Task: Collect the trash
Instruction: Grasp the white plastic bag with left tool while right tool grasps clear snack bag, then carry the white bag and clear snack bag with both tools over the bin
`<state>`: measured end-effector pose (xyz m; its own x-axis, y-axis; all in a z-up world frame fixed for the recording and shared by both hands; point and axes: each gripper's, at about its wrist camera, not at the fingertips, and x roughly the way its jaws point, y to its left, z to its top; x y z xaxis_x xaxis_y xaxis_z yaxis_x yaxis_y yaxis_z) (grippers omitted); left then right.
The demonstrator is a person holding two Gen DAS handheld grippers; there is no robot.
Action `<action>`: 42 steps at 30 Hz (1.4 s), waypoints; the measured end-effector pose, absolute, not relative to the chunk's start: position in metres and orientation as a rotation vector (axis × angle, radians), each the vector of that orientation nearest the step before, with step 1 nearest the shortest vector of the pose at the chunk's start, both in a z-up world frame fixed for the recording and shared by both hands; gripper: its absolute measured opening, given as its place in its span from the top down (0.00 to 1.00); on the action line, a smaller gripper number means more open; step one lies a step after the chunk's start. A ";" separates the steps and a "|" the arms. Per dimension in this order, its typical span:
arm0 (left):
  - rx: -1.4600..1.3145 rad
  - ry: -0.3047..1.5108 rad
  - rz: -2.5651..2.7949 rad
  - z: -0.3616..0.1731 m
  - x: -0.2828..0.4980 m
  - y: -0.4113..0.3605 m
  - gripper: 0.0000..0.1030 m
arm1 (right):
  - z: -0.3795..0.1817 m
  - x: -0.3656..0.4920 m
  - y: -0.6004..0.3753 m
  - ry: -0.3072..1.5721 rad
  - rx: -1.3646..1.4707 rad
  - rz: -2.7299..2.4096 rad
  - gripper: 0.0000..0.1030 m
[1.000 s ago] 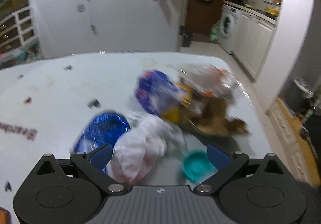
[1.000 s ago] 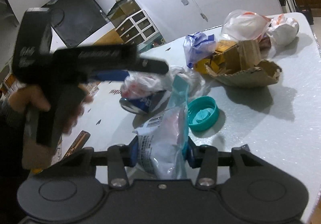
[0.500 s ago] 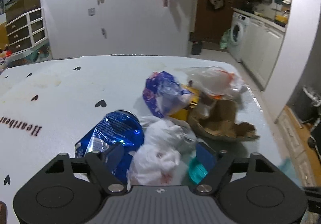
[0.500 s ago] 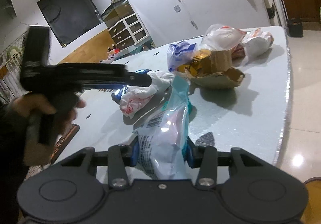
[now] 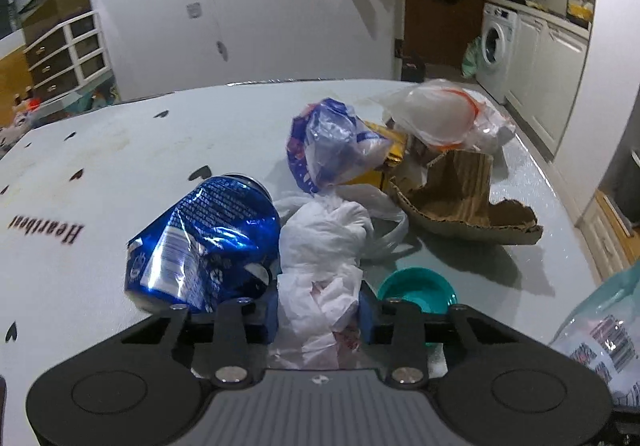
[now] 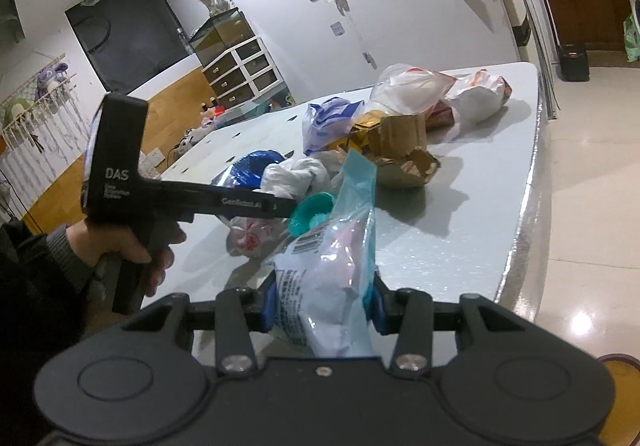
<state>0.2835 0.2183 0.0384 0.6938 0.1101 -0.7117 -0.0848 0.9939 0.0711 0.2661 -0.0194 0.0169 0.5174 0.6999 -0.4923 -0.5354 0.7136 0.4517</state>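
My left gripper (image 5: 319,314) is shut on a crumpled white plastic bag (image 5: 324,246) lying on the table. A crushed blue can (image 5: 204,242) lies just left of it and a teal lid (image 5: 416,288) just right. My right gripper (image 6: 322,306) is shut on a clear and teal plastic packet (image 6: 332,254) and holds it above the table's near edge. The packet also shows at the lower right of the left wrist view (image 5: 600,330). The left gripper shows from the side in the right wrist view (image 6: 244,202), over the white bag (image 6: 292,174).
More trash sits further back on the pale table (image 5: 120,150): a blue and white bag (image 5: 332,146), a torn cardboard piece (image 5: 460,198), a yellow box (image 5: 384,158) and a clear bag with orange trim (image 5: 440,118). The table's right edge (image 6: 532,182) drops to a tiled floor.
My left gripper has closed from open onto the white bag. My right gripper has lifted back from the table with the packet in it.
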 end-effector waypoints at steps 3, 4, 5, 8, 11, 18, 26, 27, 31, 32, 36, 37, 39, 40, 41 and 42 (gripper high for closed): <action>0.020 0.760 0.129 0.045 0.268 0.217 0.64 | 0.021 0.265 -0.023 0.686 0.248 0.749 0.57; 0.010 0.747 0.137 0.048 0.261 0.218 0.64 | 0.022 0.264 -0.024 0.680 0.248 0.750 0.57; -0.003 0.733 0.145 0.051 0.253 0.219 0.64 | 0.025 0.263 -0.026 0.669 0.247 0.751 0.57; -0.007 0.692 0.166 0.060 0.231 0.219 0.64 | 0.031 0.259 -0.029 0.644 0.237 0.750 0.57; -0.025 0.670 0.159 0.068 0.209 0.218 0.64 | 0.035 0.255 -0.032 0.621 0.226 0.744 0.57; -0.008 0.615 0.147 0.083 0.166 0.211 0.64 | 0.047 0.242 -0.041 0.570 0.204 0.726 0.57; -0.001 0.570 0.159 0.096 0.140 0.197 0.64 | 0.057 0.229 -0.050 0.520 0.157 0.698 0.57; 0.002 0.565 0.157 0.098 0.138 0.193 0.64 | 0.058 0.229 -0.052 0.514 0.152 0.690 0.57; 0.013 0.554 0.141 0.100 0.137 0.175 0.64 | 0.061 0.229 -0.068 0.495 0.149 0.650 0.57; 0.021 0.550 0.138 0.100 0.138 0.169 0.64 | 0.062 0.229 -0.072 0.491 0.148 0.641 0.57; 0.023 0.541 0.112 0.099 0.144 0.146 0.64 | 0.065 0.228 -0.094 0.466 0.130 0.594 0.57; 0.025 0.539 0.104 0.098 0.147 0.139 0.64 | 0.065 0.229 -0.099 0.463 0.124 0.581 0.57; 0.034 0.536 0.090 0.097 0.152 0.125 0.64 | 0.063 0.231 -0.112 0.461 0.111 0.547 0.57; 0.037 0.534 0.079 0.096 0.156 0.117 0.64 | 0.062 0.232 -0.119 0.463 0.108 0.530 0.57; 0.037 0.534 0.068 0.094 0.158 0.111 0.64 | 0.061 0.233 -0.127 0.464 0.107 0.516 0.57; 0.036 0.533 0.055 0.093 0.161 0.103 0.64 | 0.060 0.235 -0.134 0.465 0.106 0.501 0.57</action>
